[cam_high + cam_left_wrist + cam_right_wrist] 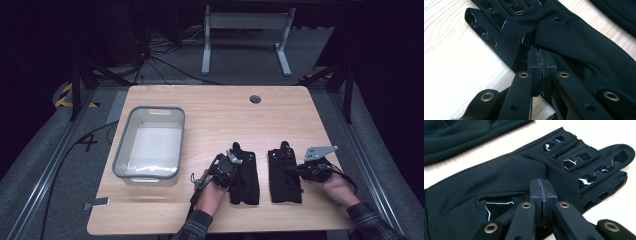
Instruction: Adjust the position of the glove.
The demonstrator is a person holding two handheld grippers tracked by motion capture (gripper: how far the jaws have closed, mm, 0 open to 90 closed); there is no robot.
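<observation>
Your two black gloves lie flat, side by side, on the near right part of the wooden table (210,115), palms down and fingers pointing to the far edge. A narrow strip of bare wood keeps them apart.

Your left gripper (231,167) sits at the left edge of the left glove (245,177). In the left gripper view, that gripper (540,56) has its jaws pressed together, pad against pad, with the tips at a fold of the left glove (584,47) where the thumb part meets the palm. Whether any fabric is pinched between the pads cannot be told; the tips touch the cloth.

Your right gripper (300,170) comes in from the right, its tips at the right edge of the right glove (284,175). In the right gripper view, this gripper (542,186) also has its jaws closed on each other, the tips resting on the right glove (499,177) just below its shiny-patched fingers. Again, a pinch of fabric cannot be confirmed.

The grey plastic bin (120,150) stands on the left side of the table, well apart from both gloves, with something pale lying in its bottom. A round cable hole (255,99) is near the far edge.
</observation>
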